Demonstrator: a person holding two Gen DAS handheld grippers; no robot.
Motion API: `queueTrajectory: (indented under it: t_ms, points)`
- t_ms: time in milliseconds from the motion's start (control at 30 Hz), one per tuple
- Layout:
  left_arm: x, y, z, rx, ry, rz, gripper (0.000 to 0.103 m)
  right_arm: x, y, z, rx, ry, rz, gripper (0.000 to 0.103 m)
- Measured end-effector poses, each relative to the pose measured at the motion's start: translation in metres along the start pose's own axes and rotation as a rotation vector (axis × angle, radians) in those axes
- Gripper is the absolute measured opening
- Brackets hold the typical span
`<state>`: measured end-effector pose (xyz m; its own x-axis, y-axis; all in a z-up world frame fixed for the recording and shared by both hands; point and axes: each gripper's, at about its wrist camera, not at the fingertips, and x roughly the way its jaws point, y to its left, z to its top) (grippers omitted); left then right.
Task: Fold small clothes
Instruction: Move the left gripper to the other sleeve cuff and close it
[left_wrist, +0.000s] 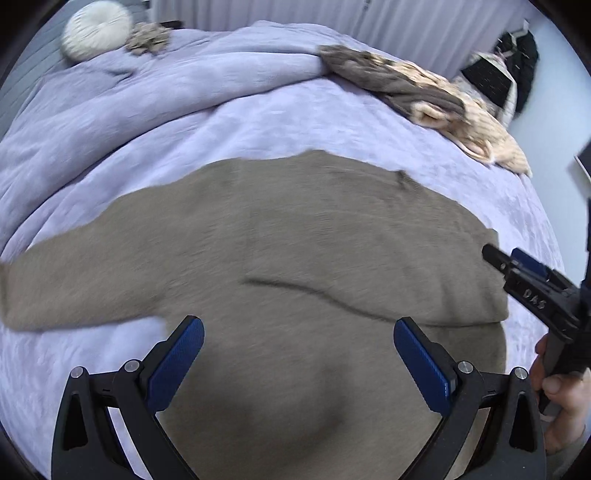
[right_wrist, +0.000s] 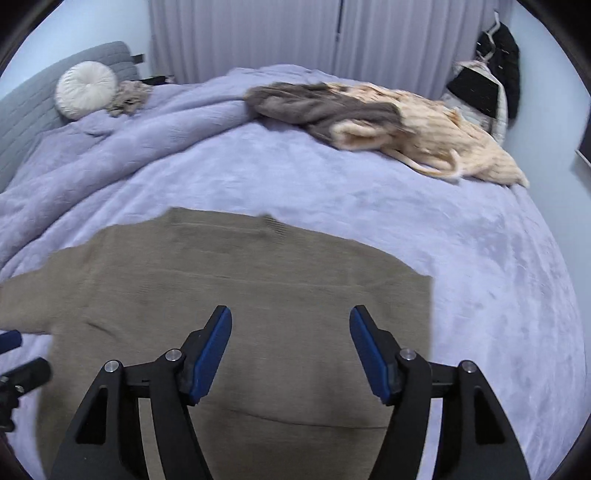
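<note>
A taupe knit sweater (left_wrist: 295, 240) lies flat on the lavender bed cover (left_wrist: 258, 125), one sleeve stretched out to the left, its right side folded over the body. My left gripper (left_wrist: 298, 338) hovers open above the sweater's lower part, nothing between its blue pads. The right gripper (left_wrist: 517, 266) shows at the right edge of the left wrist view, held by a hand (left_wrist: 565, 398). In the right wrist view the sweater (right_wrist: 258, 295) fills the lower middle, and my right gripper (right_wrist: 291, 325) stands open over it with empty jaws. The left gripper's fingertips (right_wrist: 26, 369) peek in at the left edge.
A heap of grey and cream clothes (right_wrist: 388, 118) lies at the far right of the bed. A round white cushion (right_wrist: 86, 90) and a small crumpled cloth (right_wrist: 129, 96) sit at the far left by a grey headboard (right_wrist: 33, 110). Curtains (right_wrist: 295, 33) hang behind; dark garments (right_wrist: 498, 62) hang at right.
</note>
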<state>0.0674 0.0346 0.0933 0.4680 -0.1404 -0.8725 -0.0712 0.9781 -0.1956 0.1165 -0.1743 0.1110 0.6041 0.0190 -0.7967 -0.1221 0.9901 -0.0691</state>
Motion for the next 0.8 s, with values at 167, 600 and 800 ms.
queueTrajectory:
  t_ms: [167,600,800]
  points:
    - [0.051,-0.053,0.029,0.086,0.058,-0.026,0.103,0.036,-0.058,-0.016,0.083,0.078,0.059,0.070]
    - [0.105,-0.027,0.038,0.103,0.112,0.171,0.103,0.110,-0.094,0.022,0.124,0.149,0.244,0.081]
    - [0.091,-0.042,0.038,0.085,0.103,0.133,0.103,0.020,-0.130,0.001,0.007,-0.046,0.051,0.082]
